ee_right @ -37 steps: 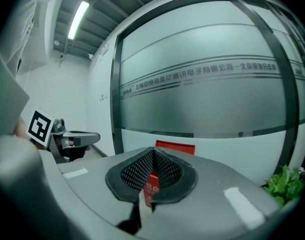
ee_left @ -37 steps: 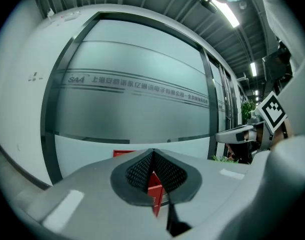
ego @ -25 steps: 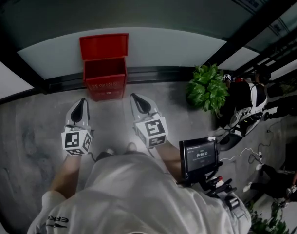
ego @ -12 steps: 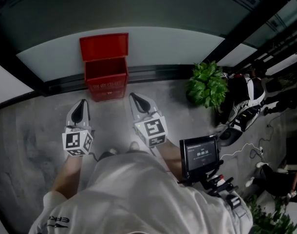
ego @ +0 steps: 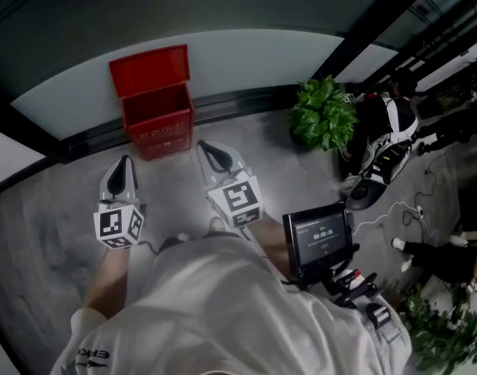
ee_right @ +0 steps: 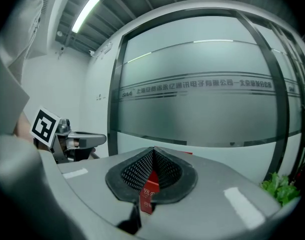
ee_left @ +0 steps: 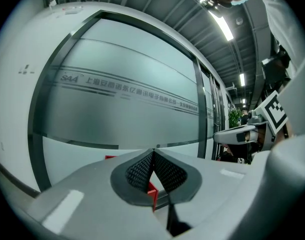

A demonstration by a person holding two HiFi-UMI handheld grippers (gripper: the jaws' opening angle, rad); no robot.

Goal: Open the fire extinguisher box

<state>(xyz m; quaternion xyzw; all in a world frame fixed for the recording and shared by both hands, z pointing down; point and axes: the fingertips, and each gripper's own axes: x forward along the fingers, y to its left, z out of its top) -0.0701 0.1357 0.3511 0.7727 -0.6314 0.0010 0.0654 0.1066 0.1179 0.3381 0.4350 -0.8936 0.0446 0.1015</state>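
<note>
box: the red fire extinguisher box (ego: 157, 123) sits on the floor (ego: 51, 209) by the glass wall (ego: 246, 53), just ahead of both grippers.
lid: the lid (ego: 148, 67) looks already up.
left gripper (ego: 126, 162): fingers pressed together, holding nothing.
right gripper (ego: 201, 145): fingers together too, empty, near the box.
step: the opening looks done.
next: maybe just check the lid, nothing to grab.

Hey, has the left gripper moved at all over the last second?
No. The left gripper ends as close to the front left corner of the red fire extinguisher box as before; only the camera's view has shifted.
</note>
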